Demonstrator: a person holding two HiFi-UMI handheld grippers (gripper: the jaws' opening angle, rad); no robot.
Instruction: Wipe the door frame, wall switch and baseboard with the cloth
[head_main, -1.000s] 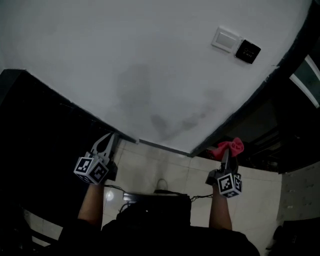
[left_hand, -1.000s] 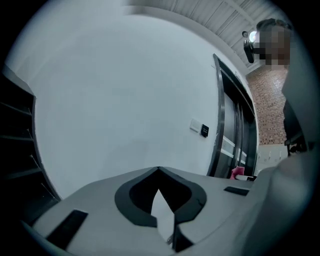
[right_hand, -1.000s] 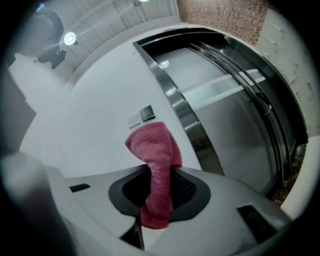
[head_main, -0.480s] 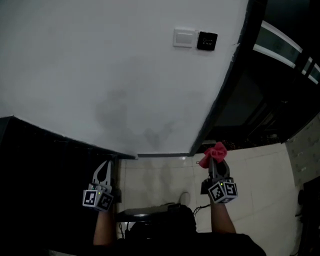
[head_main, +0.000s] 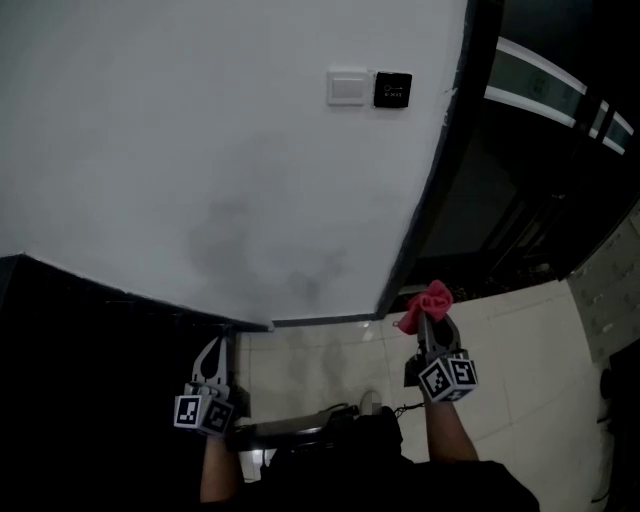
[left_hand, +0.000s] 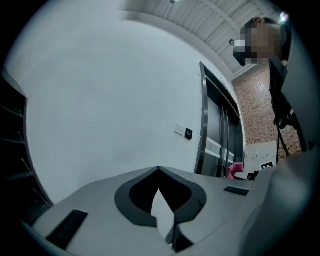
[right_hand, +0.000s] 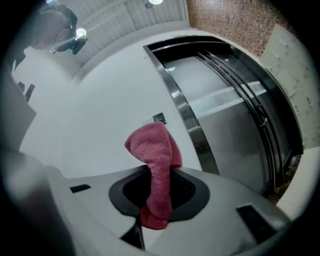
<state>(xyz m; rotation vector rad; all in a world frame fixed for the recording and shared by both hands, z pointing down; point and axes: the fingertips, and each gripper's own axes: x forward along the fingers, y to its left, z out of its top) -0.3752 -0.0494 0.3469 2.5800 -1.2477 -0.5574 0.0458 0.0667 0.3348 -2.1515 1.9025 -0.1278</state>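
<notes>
Pink cloth is clamped in the right gripper. Its long axis runs along the jaws, bunched end poking away toward the foot of the door frame. Left gripper, jaws together, is held low on the left, pointing at the wall.

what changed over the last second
The head view swung right: the wall switch slid from upper right to top centre, and the door frame stands steeper. The left gripper sank lower in view. Unchanged: the right gripper stays shut on the pink cloth by the frame's foot; the left stays shut, empty.
</notes>
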